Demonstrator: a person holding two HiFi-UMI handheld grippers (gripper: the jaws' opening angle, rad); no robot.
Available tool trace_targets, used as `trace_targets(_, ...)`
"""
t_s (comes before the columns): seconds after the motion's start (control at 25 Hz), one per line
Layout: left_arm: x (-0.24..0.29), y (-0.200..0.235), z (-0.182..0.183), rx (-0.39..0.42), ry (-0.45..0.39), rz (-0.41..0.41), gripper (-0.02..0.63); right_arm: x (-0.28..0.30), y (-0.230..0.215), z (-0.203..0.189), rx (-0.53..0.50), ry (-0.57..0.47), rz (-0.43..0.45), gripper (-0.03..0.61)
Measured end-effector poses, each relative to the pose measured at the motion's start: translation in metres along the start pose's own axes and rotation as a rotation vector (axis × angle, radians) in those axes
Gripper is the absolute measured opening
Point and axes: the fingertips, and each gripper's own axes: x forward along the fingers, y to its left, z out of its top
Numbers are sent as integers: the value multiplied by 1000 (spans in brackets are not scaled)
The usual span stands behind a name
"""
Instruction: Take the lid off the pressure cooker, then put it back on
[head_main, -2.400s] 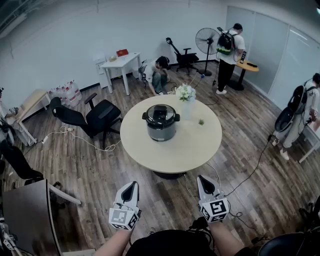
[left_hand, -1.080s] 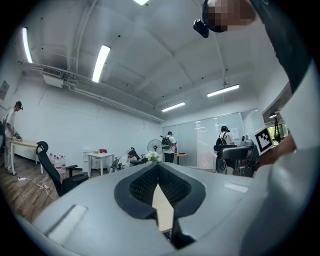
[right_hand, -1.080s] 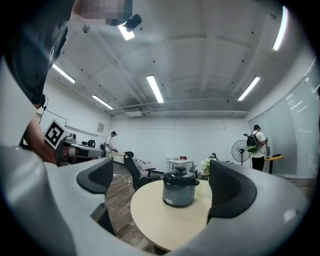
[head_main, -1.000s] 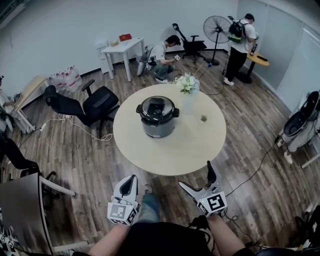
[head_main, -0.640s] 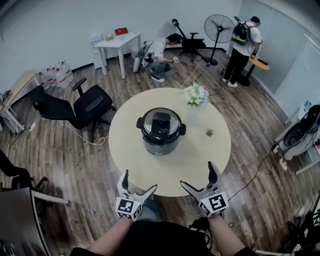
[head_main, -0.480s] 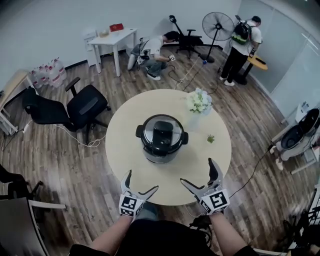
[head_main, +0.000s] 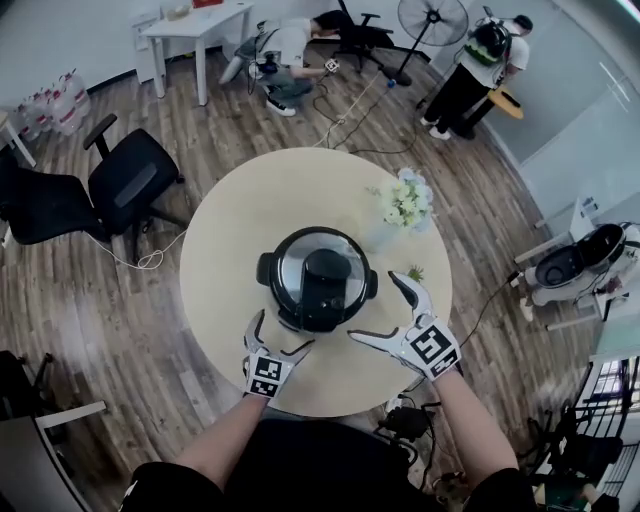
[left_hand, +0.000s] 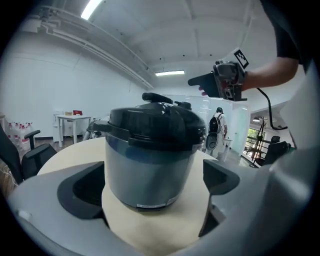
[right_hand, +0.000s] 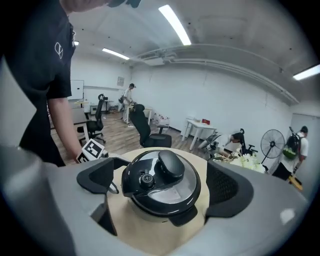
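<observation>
Round table (head_main: 236, 210), shared office: your left gripper (head_main: 285, 330), jaws just opened wide, and your right gripper (head_main: 372, 305), jaws spread too, clasp nothing. Just ahead, between the pair, stands the pressure cooker (head_main: 318, 290), lid (right_hand: 162, 177) seated on top.

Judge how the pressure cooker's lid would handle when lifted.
Probably rigid and fairly heavy: the lid looks like polished metal with a black rim. Its glossy top seems slippery; the raised black handle likely grips better.
</observation>
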Motion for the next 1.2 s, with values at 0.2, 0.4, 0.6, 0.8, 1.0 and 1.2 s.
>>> trace_targets(0.2, 25, 0, -14, 32, -1, -19, 591, 45, -12, -11, -121, 159, 165, 591)
trace_targets(0.4, 42, 13, 5, 49, -31, 32, 591, 80, -36, -3, -206, 242, 271, 583)
trace_targets(0.6, 28, -2, -6, 31, 9, 32, 592, 102, -20, -6, -234, 355, 450, 529)
trace_targets(0.8, 30, -1, -2, 28, 6, 32, 592, 127, -17, -9, -305, 472, 573, 476)
trace_targets(1.0, 31, -1, -4, 27, 7, 35, 592, 137, -11, -25, -397, 643, 678, 383)
trace_targets(1.2, 37, -2, -3, 18, 5, 58, 592, 136, -15, -28, -466, 706, 679, 377)
